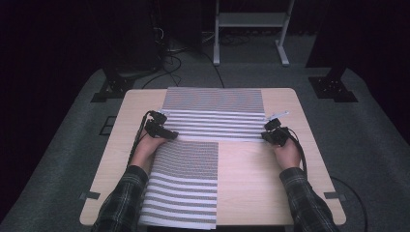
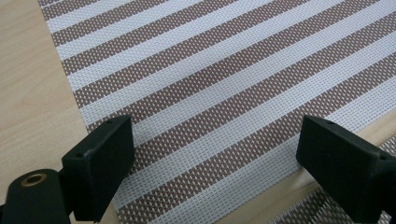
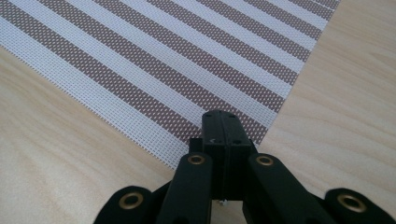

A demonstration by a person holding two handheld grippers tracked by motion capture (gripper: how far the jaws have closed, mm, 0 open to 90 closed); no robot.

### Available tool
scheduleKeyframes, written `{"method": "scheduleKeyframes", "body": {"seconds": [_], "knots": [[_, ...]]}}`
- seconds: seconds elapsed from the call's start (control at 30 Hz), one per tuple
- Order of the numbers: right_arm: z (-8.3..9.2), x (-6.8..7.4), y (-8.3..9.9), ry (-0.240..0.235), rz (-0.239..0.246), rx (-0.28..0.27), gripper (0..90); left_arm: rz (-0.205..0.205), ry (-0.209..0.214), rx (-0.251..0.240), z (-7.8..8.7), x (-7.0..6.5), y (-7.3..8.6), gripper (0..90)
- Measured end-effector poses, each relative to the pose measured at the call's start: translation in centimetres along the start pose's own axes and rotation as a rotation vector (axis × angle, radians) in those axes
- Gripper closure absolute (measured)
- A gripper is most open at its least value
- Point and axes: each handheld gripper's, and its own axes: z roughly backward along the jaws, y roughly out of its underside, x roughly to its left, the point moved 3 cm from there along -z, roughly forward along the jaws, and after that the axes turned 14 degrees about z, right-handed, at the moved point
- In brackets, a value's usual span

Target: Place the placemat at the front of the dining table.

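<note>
Left gripper (image 1: 167, 133) gaping over the far placemat (image 1: 215, 113), right gripper (image 1: 269, 129) clamped shut on nothing; I'd pinch both near corners, fingers low.

Across the frame's middle we see the pale wooden table (image 1: 251, 183) on grey carpet (image 1: 372, 145); a white frame (image 1: 251, 29) stands top centre, cables (image 1: 174, 60) beside it.

A dim lab or test room. Beyond the grippers, a pale wooden table (image 1: 121, 125) stands on grey carpet (image 1: 377, 145). Farther back are black cables (image 1: 169, 60) and a white metal stand frame (image 1: 251, 29).
</note>
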Motion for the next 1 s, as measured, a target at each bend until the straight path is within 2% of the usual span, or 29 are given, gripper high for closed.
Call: {"method": "scheduleKeyframes", "body": {"seconds": [0.43,0.8,1.0], "knots": [[-0.4,-0.69,-0.31,0.027,-0.014,0.011,90.0,-0.008,0.001,0.011,0.1,-0.48,0.17,10.4],[-0.4,-0.64,-0.26,0.041,-0.008,0.01,90.0,-0.007,-0.002,0.016,0.13,-0.65,0.22,10.4],[-0.3,-0.61,-0.06,0.044,-0.02,0.004,90.0,-0.004,-0.003,0.016,0.22,-0.87,0.39,10.5]]}}
